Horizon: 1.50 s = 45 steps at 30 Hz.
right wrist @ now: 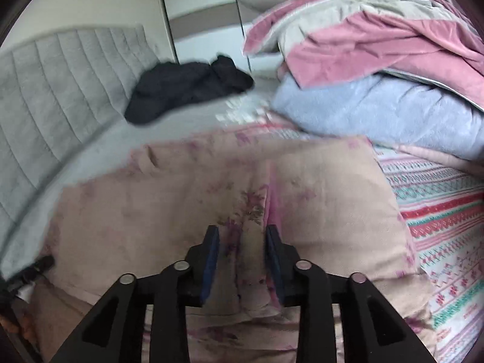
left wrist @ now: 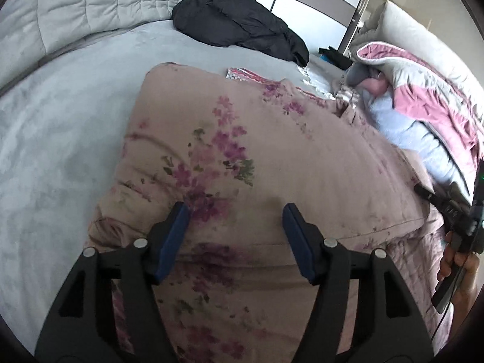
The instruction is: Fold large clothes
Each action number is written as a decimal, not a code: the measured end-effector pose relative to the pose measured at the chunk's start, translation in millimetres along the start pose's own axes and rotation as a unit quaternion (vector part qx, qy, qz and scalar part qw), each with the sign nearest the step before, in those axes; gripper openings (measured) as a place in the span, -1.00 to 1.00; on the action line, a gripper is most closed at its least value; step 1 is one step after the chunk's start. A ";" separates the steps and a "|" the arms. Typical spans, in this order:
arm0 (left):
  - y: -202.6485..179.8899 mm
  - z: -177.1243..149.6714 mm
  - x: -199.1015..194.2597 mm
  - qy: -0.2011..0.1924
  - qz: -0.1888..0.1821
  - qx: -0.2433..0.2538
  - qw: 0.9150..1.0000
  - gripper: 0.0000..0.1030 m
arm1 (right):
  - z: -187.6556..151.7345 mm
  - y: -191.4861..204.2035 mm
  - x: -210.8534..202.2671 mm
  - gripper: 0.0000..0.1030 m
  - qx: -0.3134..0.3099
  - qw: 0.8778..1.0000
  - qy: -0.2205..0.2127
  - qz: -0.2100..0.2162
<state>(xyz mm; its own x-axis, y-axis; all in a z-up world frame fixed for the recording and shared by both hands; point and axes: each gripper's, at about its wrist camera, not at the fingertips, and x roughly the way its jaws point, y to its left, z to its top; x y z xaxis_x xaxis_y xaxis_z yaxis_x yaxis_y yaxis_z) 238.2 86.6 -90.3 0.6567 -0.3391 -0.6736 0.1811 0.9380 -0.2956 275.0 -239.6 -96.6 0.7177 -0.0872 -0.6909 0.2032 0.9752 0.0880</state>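
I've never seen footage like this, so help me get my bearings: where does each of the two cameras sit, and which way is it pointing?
Left wrist view: sits on the left gripper, looking down its open blue-padded fingers at the beige floral folded cloth on the grey bed; the person's right hand shows at the edge.
Right wrist view: sits on the right gripper, fingers pinching a ridge of that cloth.
Both share the cloth, the black crumpled garment and the pink-grey blanket pile.

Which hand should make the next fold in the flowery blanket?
Probably the right. Its tongs already pinch a bunched ridge of the flowery blanket, so it could carry that over. The left tongs hang wide open above the blanket, holding nothing.
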 end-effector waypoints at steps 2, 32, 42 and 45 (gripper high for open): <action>-7.5 2.8 -8.0 0.010 0.007 0.009 1.000 0.50 | -6.5 -5.9 4.4 -0.22 -0.003 1.000 0.010 0.014; 98.9 -146.7 -168.9 0.202 -0.128 -0.070 0.969 0.81 | -174.8 -187.1 -207.3 0.72 0.106 0.968 0.156 0.167; 103.6 -171.1 -155.3 0.262 -0.206 -0.139 0.932 0.56 | -228.4 -220.8 -176.0 0.51 0.228 0.923 0.208 0.230; 104.3 -172.8 -154.5 0.275 -0.208 -0.139 0.928 0.48 | -230.9 -211.7 -172.3 0.34 0.222 0.918 0.215 0.248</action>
<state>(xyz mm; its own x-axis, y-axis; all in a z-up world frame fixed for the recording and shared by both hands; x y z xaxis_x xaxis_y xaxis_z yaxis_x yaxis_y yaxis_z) 29.1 224.4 -134.1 0.0854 -0.7256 -0.6827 0.0896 0.6881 -0.7201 -45.5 -384.0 -161.9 0.4846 0.5269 -0.6982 0.2420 0.6862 0.6859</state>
